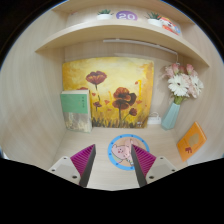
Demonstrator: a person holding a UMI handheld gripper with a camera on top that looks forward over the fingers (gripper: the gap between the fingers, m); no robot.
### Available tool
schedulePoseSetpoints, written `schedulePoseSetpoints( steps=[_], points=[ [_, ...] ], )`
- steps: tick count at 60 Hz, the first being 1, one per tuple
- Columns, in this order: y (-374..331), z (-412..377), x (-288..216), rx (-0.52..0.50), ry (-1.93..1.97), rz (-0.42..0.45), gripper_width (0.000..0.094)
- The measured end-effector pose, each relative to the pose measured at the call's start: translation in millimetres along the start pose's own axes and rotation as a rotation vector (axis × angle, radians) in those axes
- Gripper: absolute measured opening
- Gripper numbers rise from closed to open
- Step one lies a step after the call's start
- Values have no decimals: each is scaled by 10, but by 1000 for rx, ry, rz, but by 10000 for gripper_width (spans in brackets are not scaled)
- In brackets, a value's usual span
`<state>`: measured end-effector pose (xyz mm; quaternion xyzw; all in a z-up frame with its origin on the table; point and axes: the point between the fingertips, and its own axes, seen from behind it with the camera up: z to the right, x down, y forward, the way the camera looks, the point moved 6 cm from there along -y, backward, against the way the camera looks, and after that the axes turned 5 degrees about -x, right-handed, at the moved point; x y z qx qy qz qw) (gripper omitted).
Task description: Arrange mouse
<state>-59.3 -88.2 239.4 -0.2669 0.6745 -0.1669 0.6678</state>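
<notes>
Now the gripper (113, 163) hangs with fingers apart, nothing held. Mouse (123, 152) sits on the desk (165, 168) just ahead of them, pale, patterned. Judged light, rigid, smooth-shelled; pinch across its flanks. Behind the mouse: poppy painting (108, 93); right of it, vase (172, 115); left, green book (75, 108). Shelf (110, 33) above.

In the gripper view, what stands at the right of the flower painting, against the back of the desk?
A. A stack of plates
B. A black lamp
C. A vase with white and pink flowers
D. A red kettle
C: a pale blue vase with white and pink flowers stands just right of the flower painting, beyond the open gripper.
</notes>
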Motion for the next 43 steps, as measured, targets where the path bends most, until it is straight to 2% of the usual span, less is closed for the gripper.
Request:
schedulePoseSetpoints(
  steps=[43],
  points=[
    [-227, -157, 107, -4, -9, 20, 694]
  ],
)
